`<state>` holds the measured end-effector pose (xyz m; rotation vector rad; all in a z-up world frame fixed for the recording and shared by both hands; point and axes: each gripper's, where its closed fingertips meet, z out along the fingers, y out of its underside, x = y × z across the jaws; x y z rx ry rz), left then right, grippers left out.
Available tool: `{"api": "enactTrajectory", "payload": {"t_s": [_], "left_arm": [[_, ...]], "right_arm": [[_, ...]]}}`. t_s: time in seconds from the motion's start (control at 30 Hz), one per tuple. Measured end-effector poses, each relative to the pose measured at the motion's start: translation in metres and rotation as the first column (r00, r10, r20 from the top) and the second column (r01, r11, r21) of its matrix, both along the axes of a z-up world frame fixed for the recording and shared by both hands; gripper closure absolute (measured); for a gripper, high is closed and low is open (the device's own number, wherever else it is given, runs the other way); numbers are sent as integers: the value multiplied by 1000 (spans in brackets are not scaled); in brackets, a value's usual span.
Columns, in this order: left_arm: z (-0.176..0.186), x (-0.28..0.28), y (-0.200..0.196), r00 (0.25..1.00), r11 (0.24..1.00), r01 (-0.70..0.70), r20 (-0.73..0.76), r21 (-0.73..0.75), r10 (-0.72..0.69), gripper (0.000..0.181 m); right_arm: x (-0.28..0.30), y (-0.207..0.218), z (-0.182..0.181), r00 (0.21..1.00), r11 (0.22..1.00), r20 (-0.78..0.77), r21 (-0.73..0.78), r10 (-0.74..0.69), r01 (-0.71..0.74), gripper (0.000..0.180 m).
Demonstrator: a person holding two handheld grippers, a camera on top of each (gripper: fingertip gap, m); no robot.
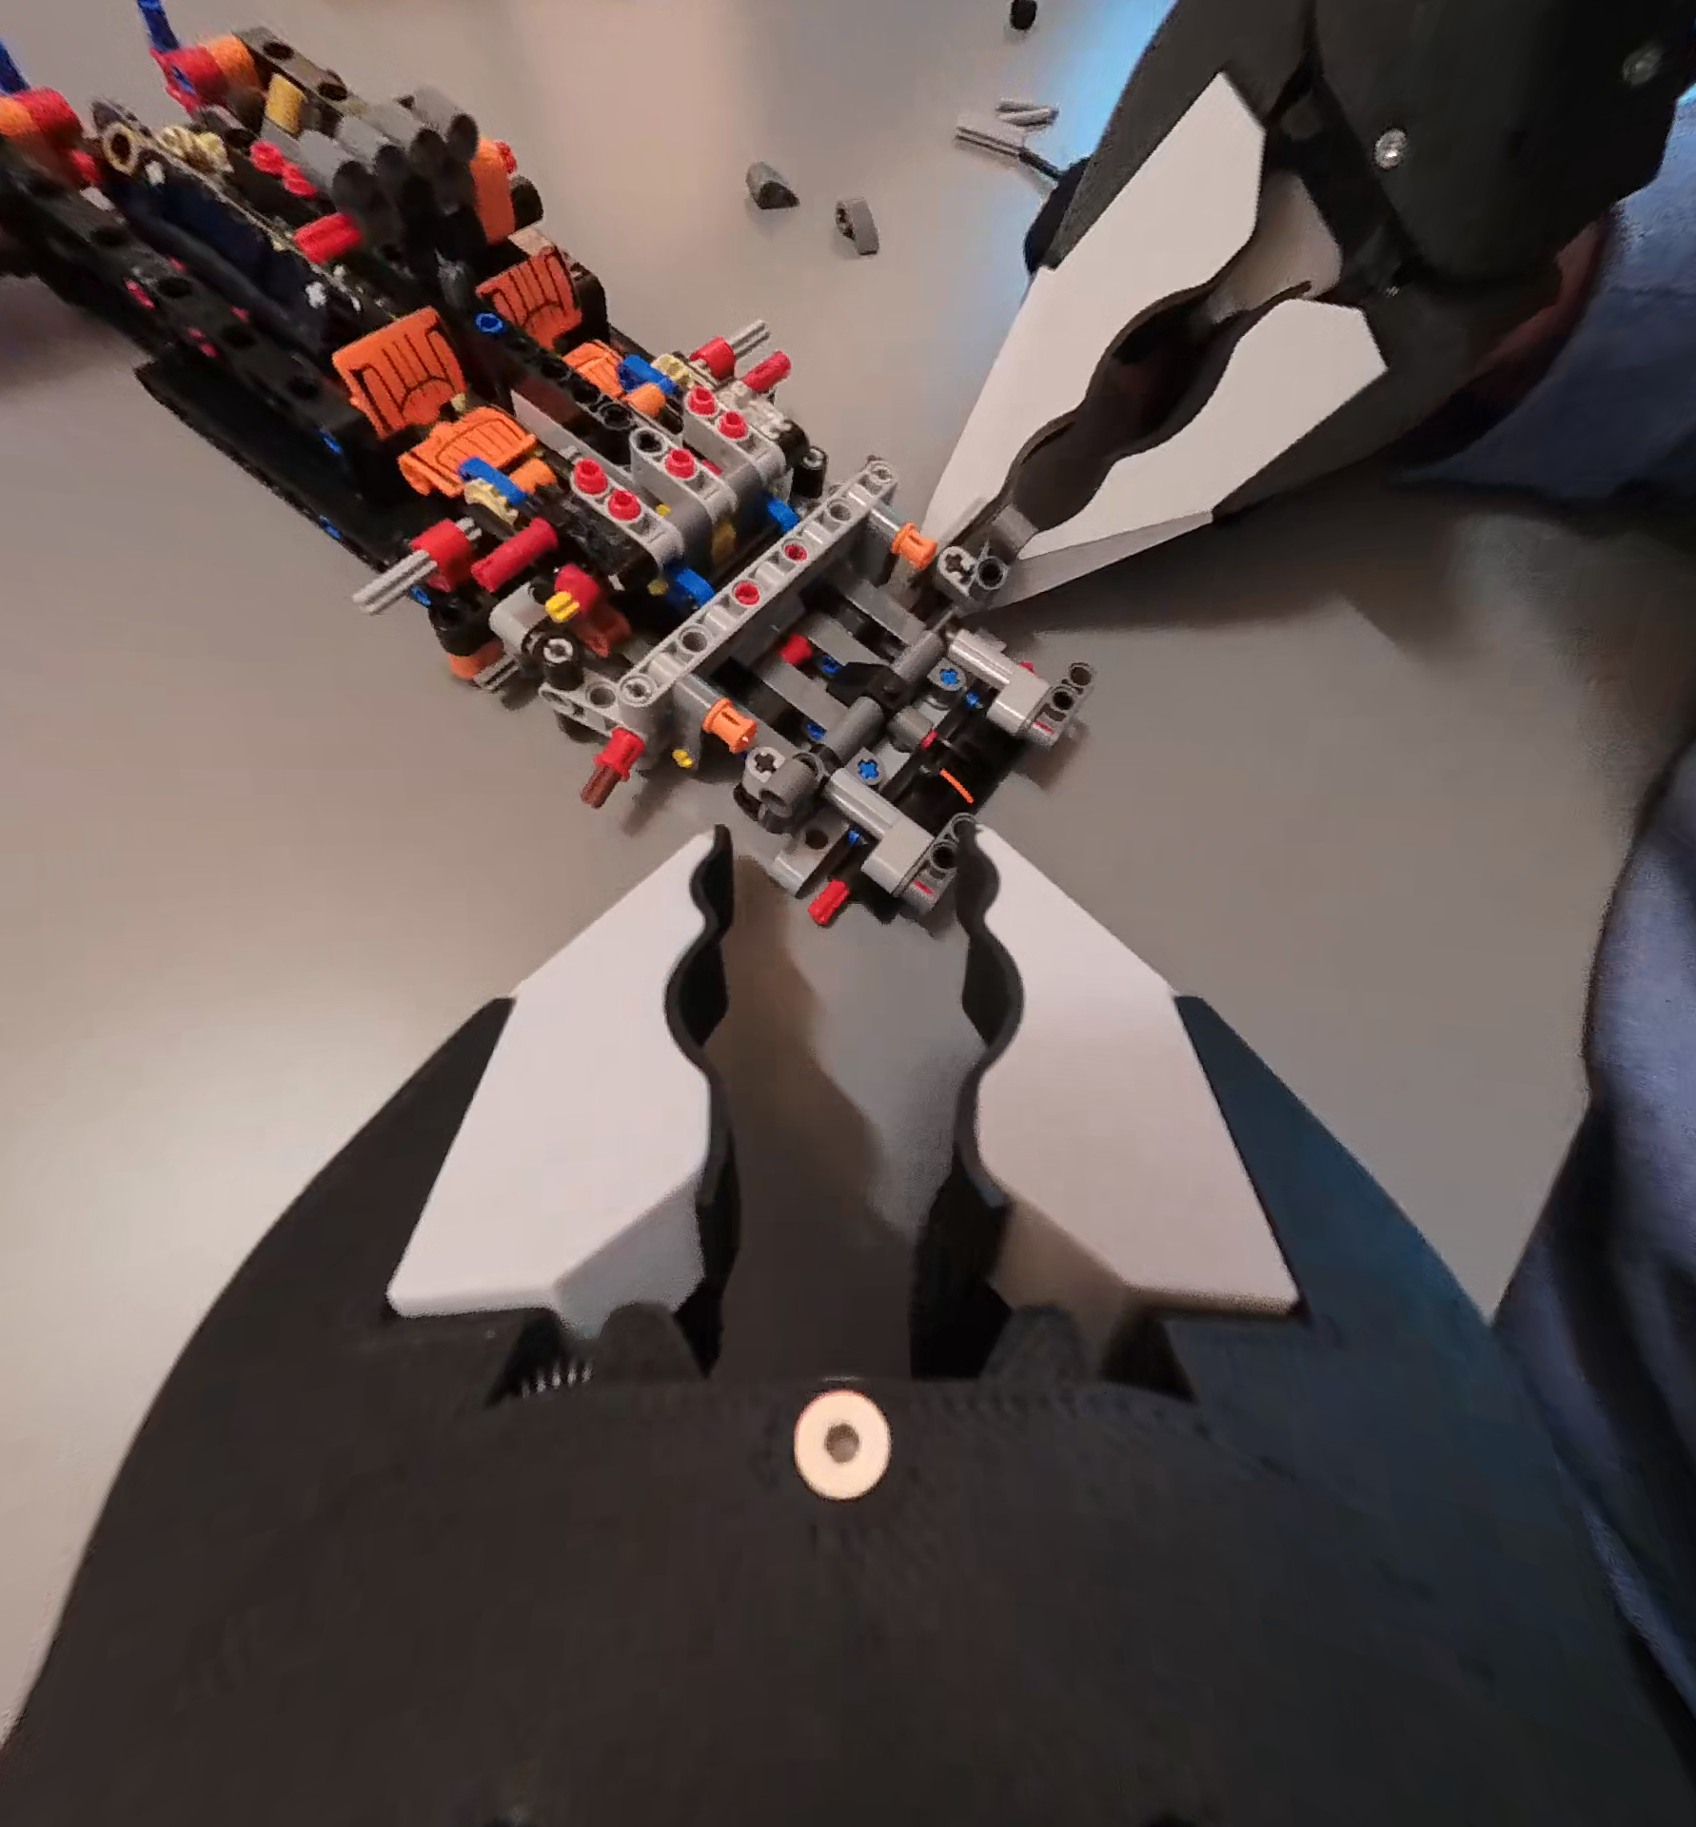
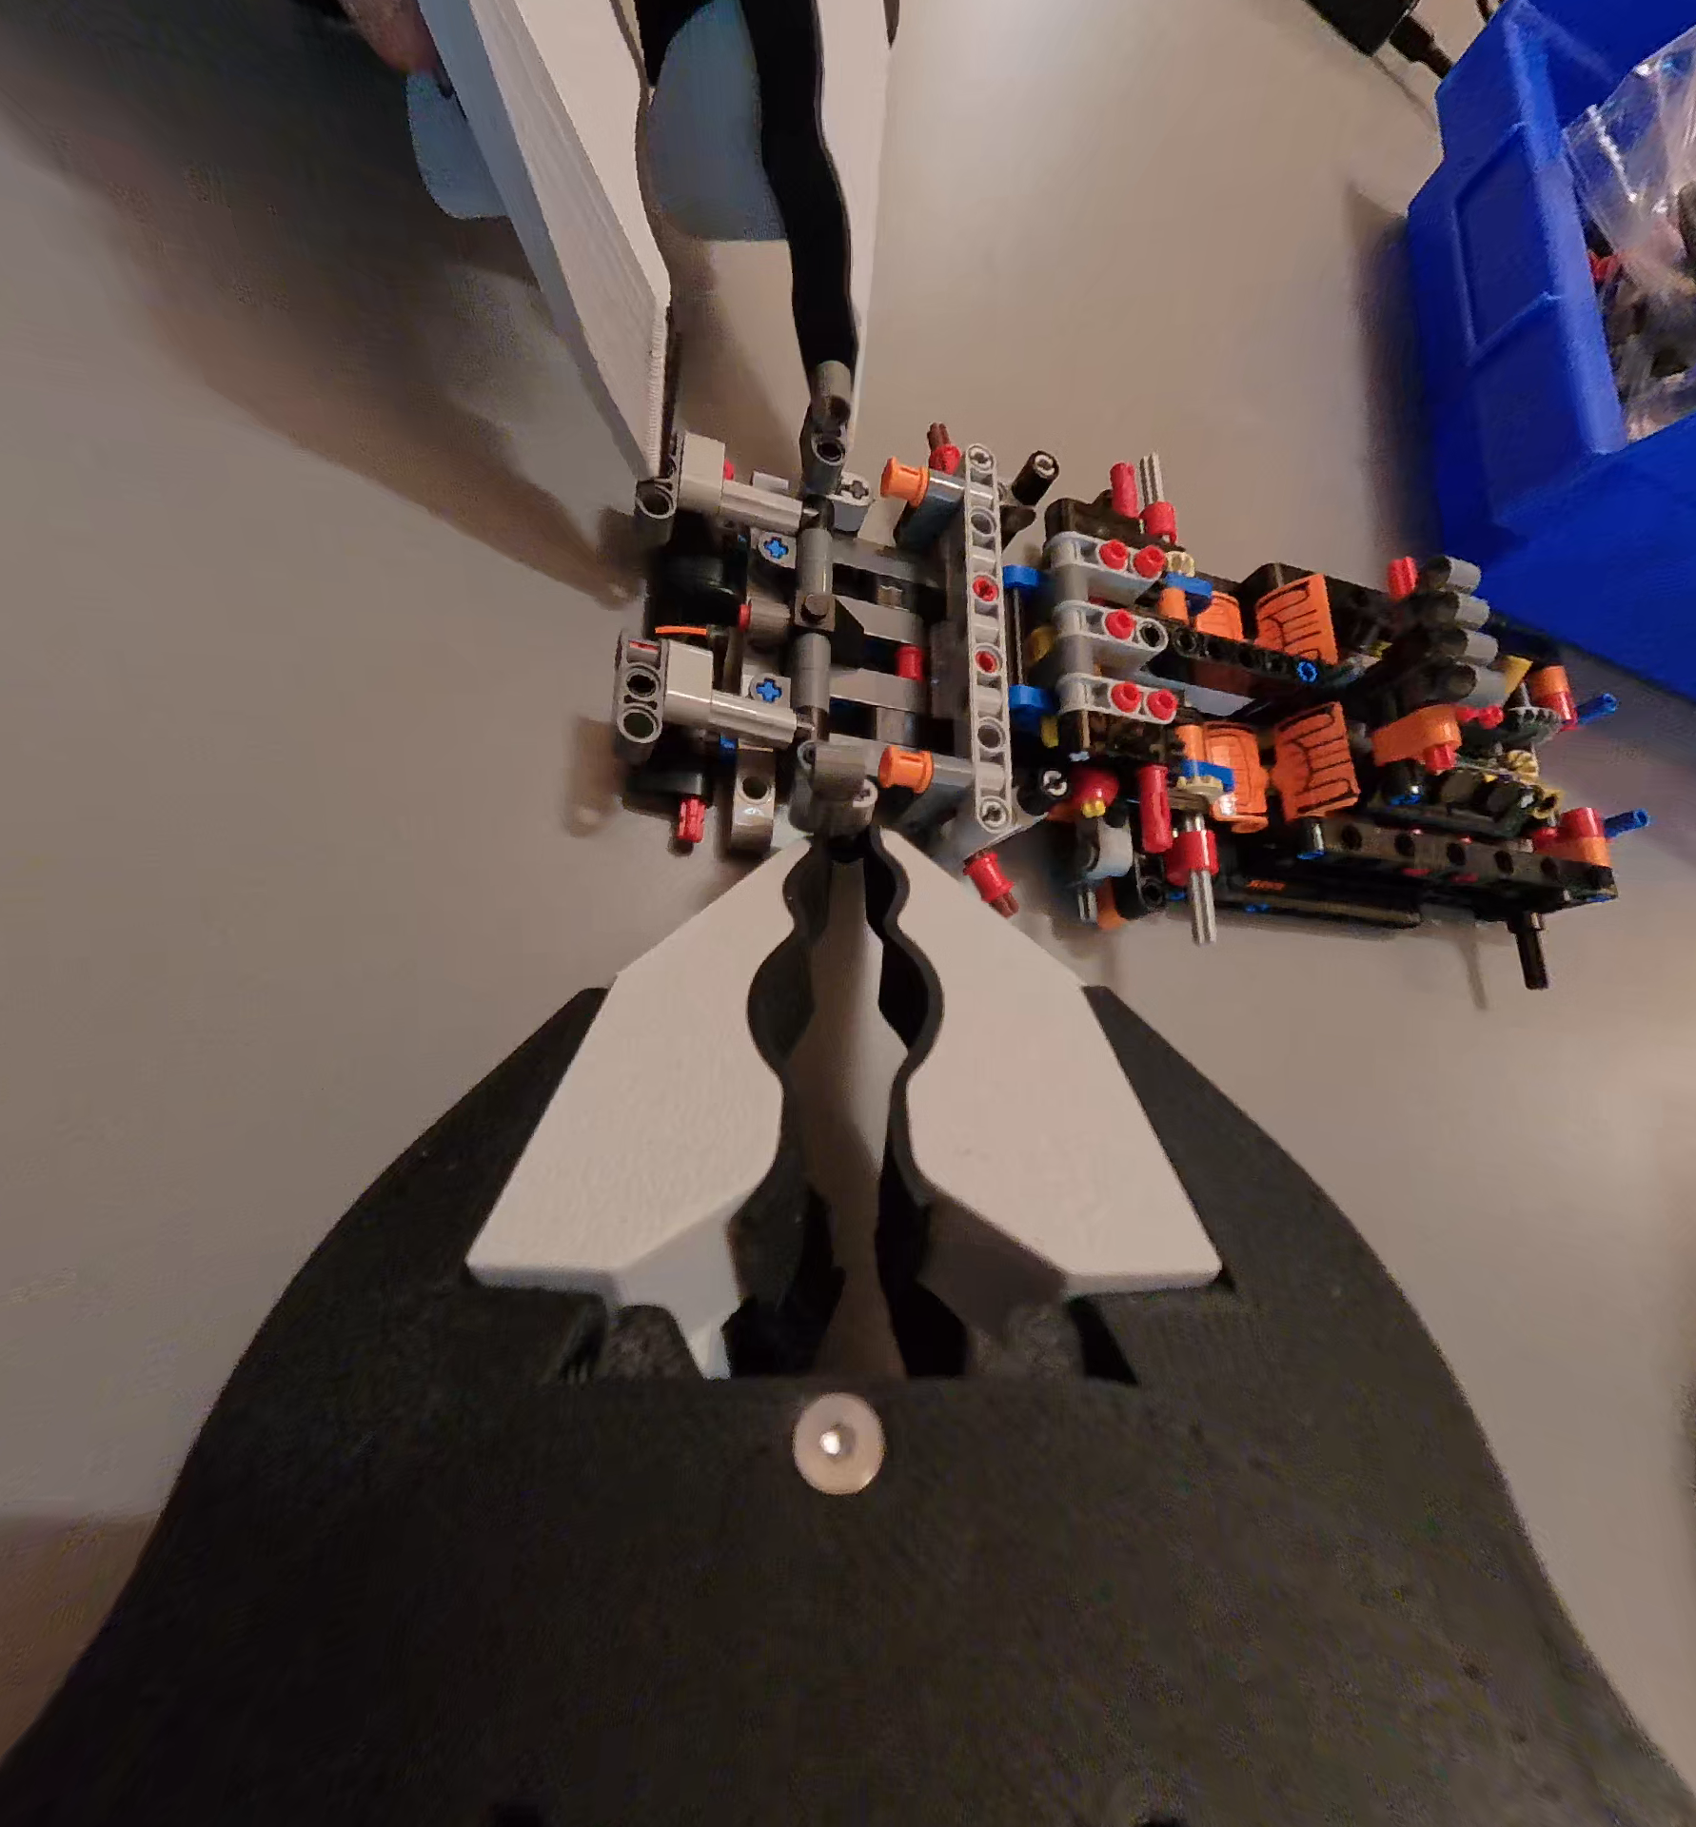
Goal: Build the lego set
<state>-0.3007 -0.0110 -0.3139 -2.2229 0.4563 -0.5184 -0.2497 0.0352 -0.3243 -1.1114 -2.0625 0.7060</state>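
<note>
The left tool [image 1: 849, 870] sits low on the bench [image 1: 182, 939] with its fingers apart, straddling the near corner of the lego model [image 1: 567, 465]. One tip lies just beside a light grey connector block [image 1: 908, 858] at the model's end. Nothing is clamped between them, so it seems to serve as a brace rather than a grip.

The model lies along the bench, a long chassis of black beams, orange seats [image 1: 399, 371] and red pins. Its grey front end, with a holed cross beam [image 1: 765, 593], points toward both tools.

Further right, the right tool [image 2: 839, 840] meets the same front end from the opposite side. Its fingers are drawn nearly together, and the tips appear pinched on a small grey connector [image 2: 829, 791] at the edge of the frame. The tips hide the exact contact.

To the far right, a blue bin [image 2: 1516, 395] holds bagged parts, and a few loose grey pieces [image 1: 814, 203] lie on the bench beyond the model.

The main risk is a skewed push. If the right tool presses off-axis, the connector may bind or pop free. With the left tool unclamped, the model could slide or pivot across the smooth bench. Too much force might loosen the neighbouring axle [image 2: 809, 633].
</note>
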Motion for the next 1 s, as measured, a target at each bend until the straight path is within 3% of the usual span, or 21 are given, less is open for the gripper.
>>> {"api": "enactTrajectory", "payload": {"t_s": [0.3, 1.0], "left_arm": [[-2, 6, 3, 993, 995, 70, 95, -65, -64, 144], [-3, 2, 7, 991, 992, 90, 109, -85, -80, 146]], "right_arm": [[-3, -2, -1, 1000, 1000, 13, -21, 15, -15, 175], [-2, -3, -2, 1000, 1000, 8, 6, 22, -22, 175]]}}
